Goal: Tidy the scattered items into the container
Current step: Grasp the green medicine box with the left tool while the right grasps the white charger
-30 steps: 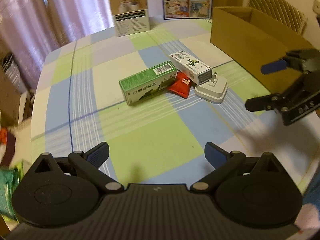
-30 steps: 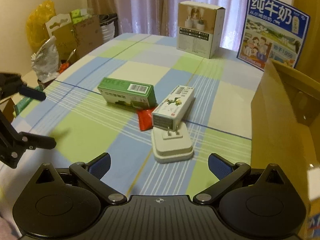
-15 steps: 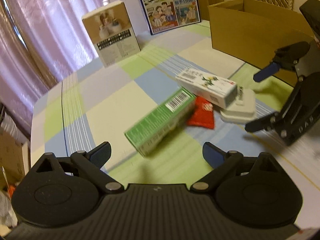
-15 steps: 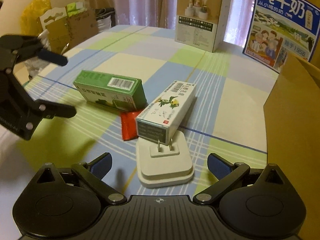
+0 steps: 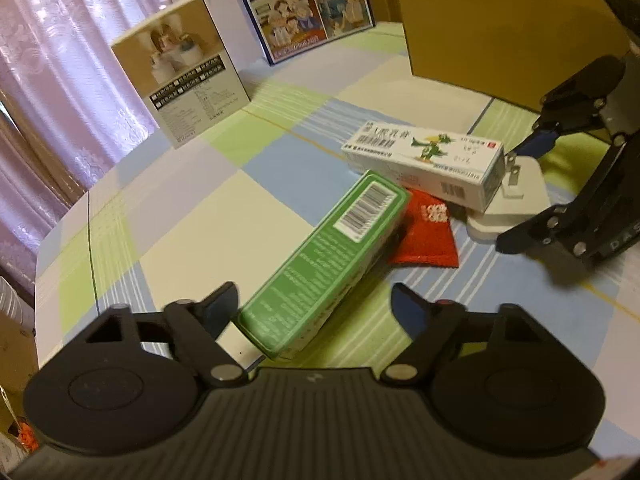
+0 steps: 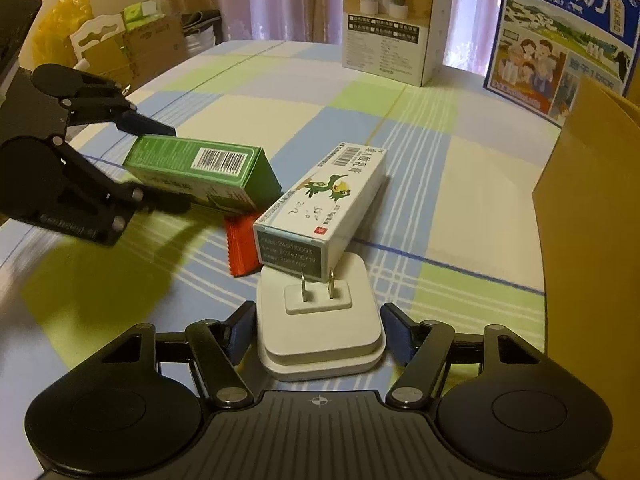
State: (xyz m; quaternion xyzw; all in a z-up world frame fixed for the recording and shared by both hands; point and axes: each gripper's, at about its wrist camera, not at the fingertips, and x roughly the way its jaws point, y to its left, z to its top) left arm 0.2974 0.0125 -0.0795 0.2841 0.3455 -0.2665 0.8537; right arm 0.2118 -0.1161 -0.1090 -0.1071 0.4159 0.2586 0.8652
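Nothing is in the cardboard box (image 6: pixel 592 200) yet. My left tool (image 5: pixel 316 304) is closing around the green box (image 5: pixel 324 264); my right tool (image 6: pixel 320 328) is closing around the white plug (image 6: pixel 320 320). Neither grips yet.

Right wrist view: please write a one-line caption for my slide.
Right claw closing around the white plug, not yet gripping; left claw closing around the green box.

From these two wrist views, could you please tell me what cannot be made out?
- Inside of the cardboard box: hidden by its own walls in both views.
- Red packet: mostly covered by the green box and white box in the right wrist view.
- Right hand-held gripper, closing around the white plug adapter: pad contact unclear.
- Left hand-held gripper, closing around the green box: near end blurred.
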